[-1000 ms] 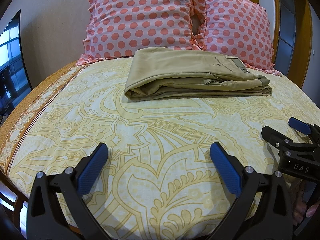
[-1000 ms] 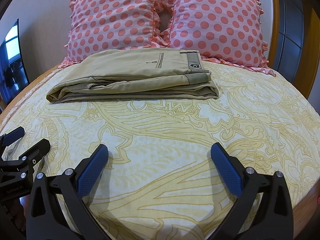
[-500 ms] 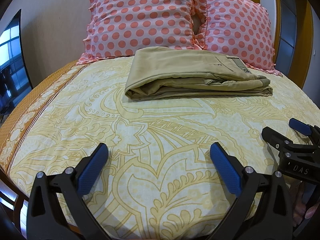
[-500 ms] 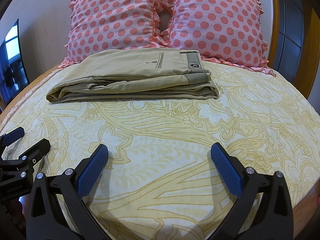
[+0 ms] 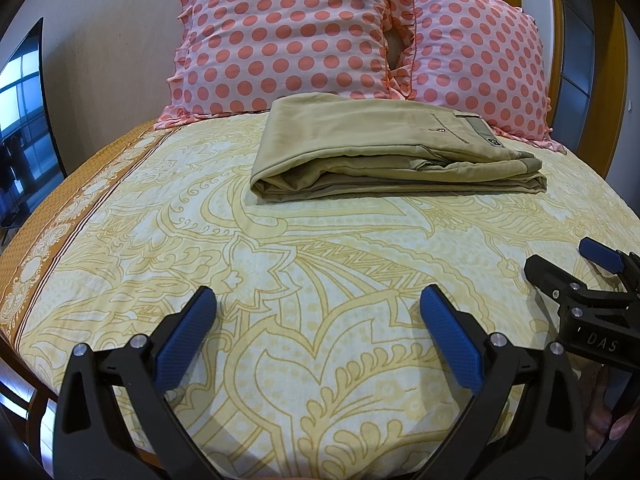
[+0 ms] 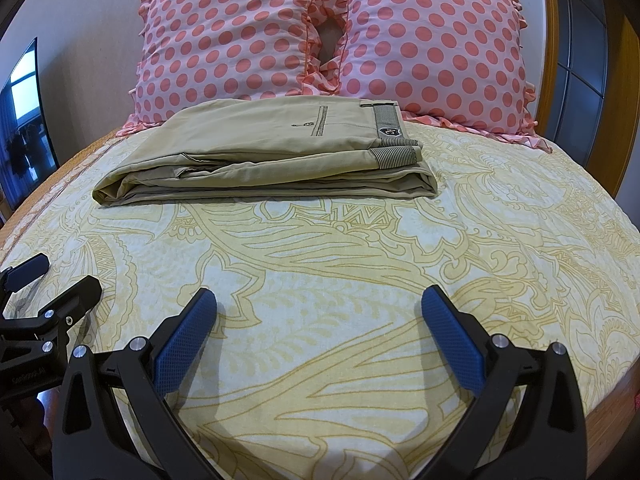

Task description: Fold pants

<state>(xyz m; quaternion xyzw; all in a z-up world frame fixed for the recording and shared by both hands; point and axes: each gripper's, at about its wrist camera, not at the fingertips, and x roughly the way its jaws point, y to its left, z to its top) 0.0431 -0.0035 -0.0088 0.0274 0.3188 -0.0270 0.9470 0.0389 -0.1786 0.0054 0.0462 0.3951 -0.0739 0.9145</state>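
Two grippers hover low over the near part of the bed, both empty. The left gripper (image 5: pixel 318 312) has its blue fingers (image 5: pixel 186 338) spread wide with nothing between them but the patterned sheet (image 5: pixel 320 264), and the right gripper (image 6: pixel 318 312) is spread just as wide, also holding nothing. Each one shows at the edge of the other's view, so they sit side by side, well apart from the pants.

The pants (image 6: pixel 276 156) lie at the far end of the bed, just in front of two polka-dot pillows (image 6: pixel 332 36) and seemingly touching their lower frills. They are already a flat, stacked bundle of several layers, with edges lined up fairly neatly. Judging by that, the folding looks finished or very nearly so; at most a final tidy of the slightly loose layers at the left end could remain, and neither gripper is placed to do it.

The bundle's long axis runs left to right across the bed, parallel to the pillows. The waistband (image 6: pixel 390 128), with its striped lining and small badge, lies at the right end, beside the back pocket (image 6: pixel 320 122). The rounded fold lies at the left end, and the layered long edge faces the grippers.
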